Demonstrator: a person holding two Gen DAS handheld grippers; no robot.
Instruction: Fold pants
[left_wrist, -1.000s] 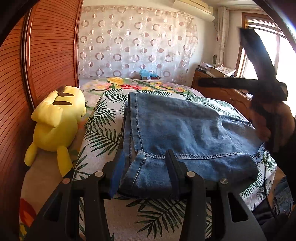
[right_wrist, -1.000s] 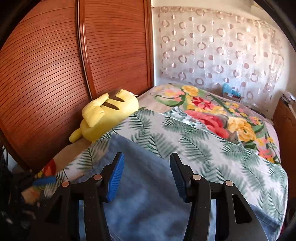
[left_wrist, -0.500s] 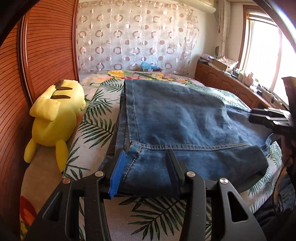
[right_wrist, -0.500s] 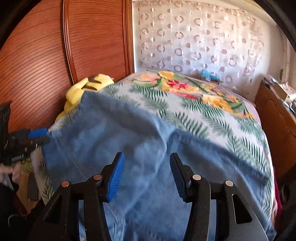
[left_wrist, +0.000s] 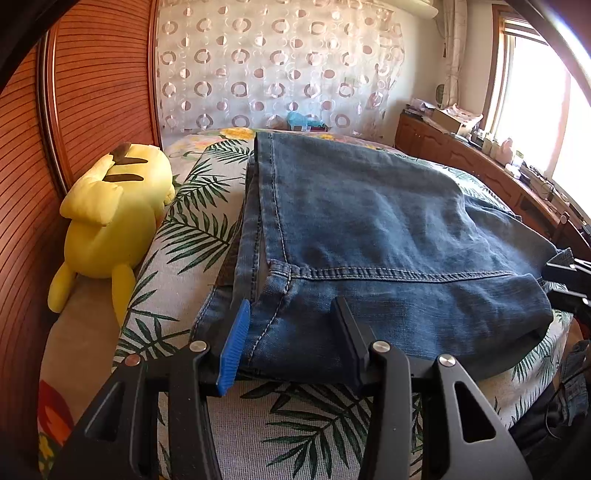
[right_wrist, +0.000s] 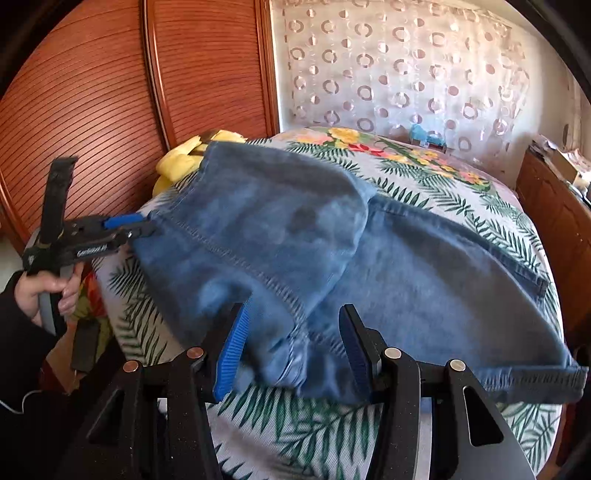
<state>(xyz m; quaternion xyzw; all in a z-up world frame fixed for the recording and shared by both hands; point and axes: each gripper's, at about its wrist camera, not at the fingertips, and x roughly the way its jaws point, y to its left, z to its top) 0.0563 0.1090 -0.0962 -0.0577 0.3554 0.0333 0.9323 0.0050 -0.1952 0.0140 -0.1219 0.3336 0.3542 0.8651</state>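
Blue jeans (left_wrist: 369, 221) lie folded on the leaf-print bed cover (left_wrist: 192, 221), a stitched hem layer on top near me. My left gripper (left_wrist: 291, 306) sits low over the near left corner, jaws apart, with flat denim running between and past both fingers. In the right wrist view the left gripper (right_wrist: 142, 229) touches that corner, held by a hand (right_wrist: 48, 288). My right gripper (right_wrist: 293, 310) straddles the rumpled right corner of the jeans (right_wrist: 277, 229), pads apart from the cloth. The right gripper (left_wrist: 557, 273) shows at the jeans' right edge.
A yellow plush toy (left_wrist: 110, 214) lies left of the jeans against the ribbed wooden wardrobe door (left_wrist: 92, 92). A wooden sideboard (left_wrist: 461, 155) with clutter runs along the window side. A patterned curtain (left_wrist: 277, 74) hangs behind the bed.
The right gripper came down from high above the bed to the jeans' right corner. The left gripper sank a little onto the near corner. Both jaw gaps look the same.
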